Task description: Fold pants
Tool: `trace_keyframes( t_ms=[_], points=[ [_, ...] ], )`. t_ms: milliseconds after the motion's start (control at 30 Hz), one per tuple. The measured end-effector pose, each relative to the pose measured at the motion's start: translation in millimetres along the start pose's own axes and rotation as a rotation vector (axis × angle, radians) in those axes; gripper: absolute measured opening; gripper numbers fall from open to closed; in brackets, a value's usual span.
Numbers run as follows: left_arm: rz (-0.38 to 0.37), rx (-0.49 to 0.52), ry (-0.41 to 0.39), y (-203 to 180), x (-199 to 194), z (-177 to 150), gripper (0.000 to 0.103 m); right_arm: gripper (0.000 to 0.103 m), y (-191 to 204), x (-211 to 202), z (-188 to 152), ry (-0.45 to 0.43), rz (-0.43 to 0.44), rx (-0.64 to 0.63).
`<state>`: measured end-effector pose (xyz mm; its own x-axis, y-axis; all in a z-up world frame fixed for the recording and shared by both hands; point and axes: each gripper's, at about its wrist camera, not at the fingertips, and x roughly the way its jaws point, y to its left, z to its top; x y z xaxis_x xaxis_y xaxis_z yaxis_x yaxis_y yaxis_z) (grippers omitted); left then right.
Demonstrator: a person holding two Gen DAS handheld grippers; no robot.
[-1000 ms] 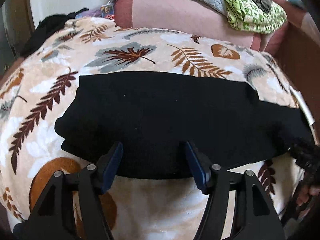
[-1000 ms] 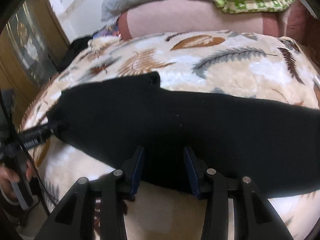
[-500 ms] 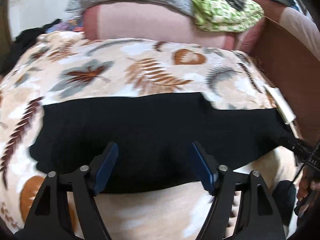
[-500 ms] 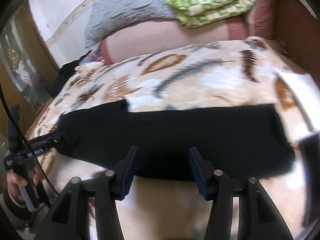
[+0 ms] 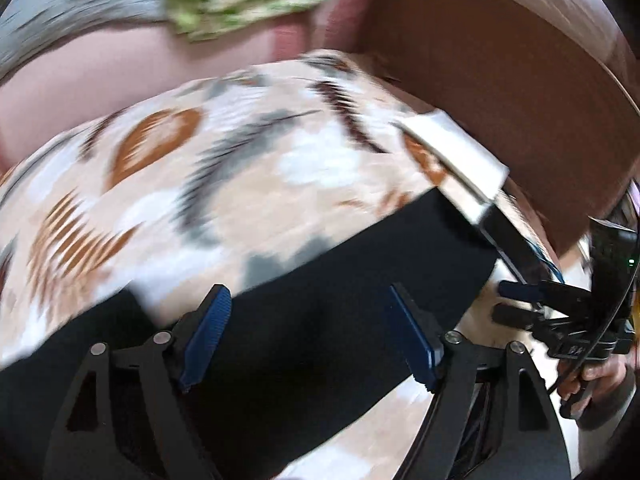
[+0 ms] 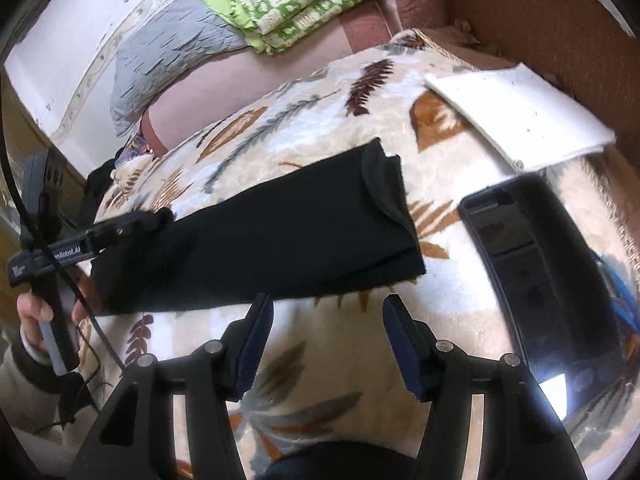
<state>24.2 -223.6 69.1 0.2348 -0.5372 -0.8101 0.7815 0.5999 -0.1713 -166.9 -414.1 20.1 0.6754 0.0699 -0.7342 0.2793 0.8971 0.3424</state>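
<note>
The black pants (image 6: 280, 236) lie flat as a long folded band on a leaf-patterned blanket (image 6: 304, 92); their cuff end (image 6: 390, 200) points right. In the left wrist view the pants (image 5: 320, 320) run under my left gripper (image 5: 308, 328), which is open and empty just above the cloth. My right gripper (image 6: 326, 340) is open and empty, just off the pants' near edge. The left gripper also shows in the right wrist view (image 6: 132, 226), at the pants' left end. The right gripper shows at the right edge of the left wrist view (image 5: 516, 304).
A white pad (image 6: 516, 116) and a dark glossy tablet (image 6: 552, 276) lie on the blanket to the right. A pink bolster (image 6: 224, 84), a grey pillow (image 6: 160, 52) and a green checked quilt (image 6: 296, 0) sit at the back. A brown bed wall (image 5: 500, 92) rises at the right.
Both grippers have swung to the right along the pants and stay open. The right gripper has pulled back off the cloth; the cuff end, tablet and pad have come into view.
</note>
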Motion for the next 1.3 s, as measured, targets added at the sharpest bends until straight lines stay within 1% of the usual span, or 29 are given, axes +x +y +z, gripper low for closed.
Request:
trace_keyframes(
  t_ms=[133,167,200,267,400,500,567,633,700,733,767,833,867,900,967,1000,1067,1100,1133,1167,1200,1233,1267,1300],
  points=[
    [-0.067,0.097,0.055,-24,33,29,0.079,0.059,-11,7,4,-0.003,0.063,0.015],
    [-0.094,0.119,0.071,-30,44,38,0.079,0.060,-14,9,4,-0.005,0.078,0.014],
    [-0.118,0.130,0.081,-34,50,43,0.079,0.063,-16,11,4,-0.007,0.091,0.012],
    [-0.167,0.153,0.103,-42,64,54,0.079,0.064,-19,14,4,-0.011,0.113,0.009],
    [-0.194,0.211,0.155,-63,98,70,0.080,0.066,-28,17,4,-0.034,0.178,0.016],
    [-0.233,0.233,0.199,-76,120,75,0.079,0.067,-35,20,7,-0.041,0.222,0.041],
    [-0.252,0.263,0.206,-85,129,76,0.079,0.067,-39,23,11,-0.044,0.250,0.056],
    [-0.248,0.302,0.184,-96,134,74,0.079,0.067,-41,28,16,-0.041,0.269,0.060],
    [-0.234,0.335,0.167,-103,138,72,0.079,0.066,-37,34,20,-0.025,0.257,0.050],
    [-0.227,0.350,0.158,-106,139,71,0.078,0.063,-35,37,24,-0.017,0.240,0.039],
    [-0.219,0.366,0.147,-109,139,69,0.074,0.059,-33,39,26,-0.015,0.220,0.034],
    [-0.213,0.380,0.135,-112,139,68,0.065,0.013,-36,44,31,-0.006,0.166,0.054],
    [-0.218,0.379,0.138,-113,138,68,0.056,0.013,-40,46,33,-0.003,0.180,0.085],
    [-0.240,0.370,0.143,-115,136,70,0.042,0.010,-40,44,34,-0.011,0.184,0.096],
    [-0.279,0.339,0.163,-113,128,73,0.031,0.009,-25,35,34,-0.036,0.140,0.050],
    [-0.284,0.331,0.154,-110,119,75,0.031,0.009,-17,30,35,-0.048,0.122,0.025],
    [-0.290,0.318,0.108,-101,92,79,0.031,0.009,3,15,40,-0.083,0.111,-0.018],
    [-0.293,0.305,0.079,-94,74,82,0.032,0.009,11,9,44,-0.099,0.115,-0.036],
    [-0.294,0.278,0.042,-81,51,85,0.033,0.009,26,-1,49,-0.121,0.124,-0.069],
    [-0.296,0.241,0.011,-67,30,87,0.035,0.009,38,-7,53,-0.134,0.131,-0.097],
    [-0.292,0.212,-0.007,-54,14,86,0.042,0.009,55,-14,58,-0.148,0.136,-0.139],
    [-0.279,0.172,-0.029,-38,-3,85,0.047,0.009,74,-16,61,-0.156,0.137,-0.176],
    [-0.260,0.131,-0.055,-20,-21,82,0.057,0.009,87,-19,62,-0.159,0.140,-0.206],
    [-0.236,0.087,-0.085,1,-39,75,0.062,0.009,106,-19,62,-0.160,0.155,-0.243]
  ],
)
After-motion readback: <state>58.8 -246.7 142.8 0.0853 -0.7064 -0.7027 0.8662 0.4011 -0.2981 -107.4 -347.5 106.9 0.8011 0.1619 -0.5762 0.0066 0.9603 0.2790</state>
